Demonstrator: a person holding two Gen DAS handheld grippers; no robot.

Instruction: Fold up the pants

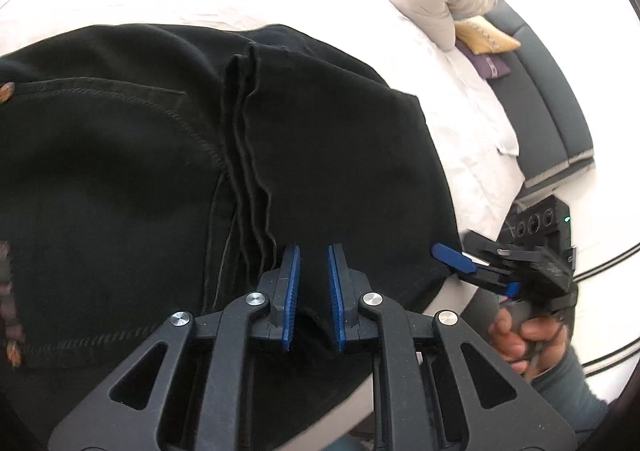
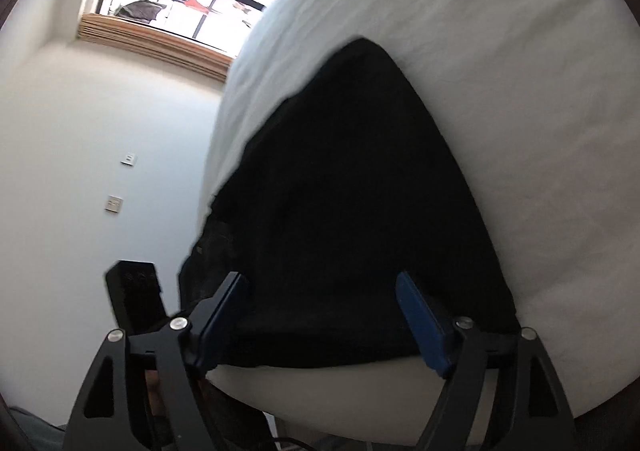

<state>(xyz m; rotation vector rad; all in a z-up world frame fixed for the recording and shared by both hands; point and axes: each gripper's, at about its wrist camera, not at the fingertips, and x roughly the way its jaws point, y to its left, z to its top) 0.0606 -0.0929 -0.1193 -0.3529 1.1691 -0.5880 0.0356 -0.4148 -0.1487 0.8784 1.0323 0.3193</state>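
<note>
While the one pair of black denim pants lies folded mid-frame on your white sheet, your left gripper pinches its hem; your right gripper is spread, unclenched.

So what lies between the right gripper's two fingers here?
In the right wrist view, the right gripper stands open, and the near edge of the black pants on the white bed lies between its fingers.

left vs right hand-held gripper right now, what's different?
Left hand-held gripper: jaws narrow, clamped on a fold of the black pants. Right hand-held gripper: jaws wide, straddling the pants' edge at the bed's side, pads not pressing. Both have blue pads and black frames.
</note>
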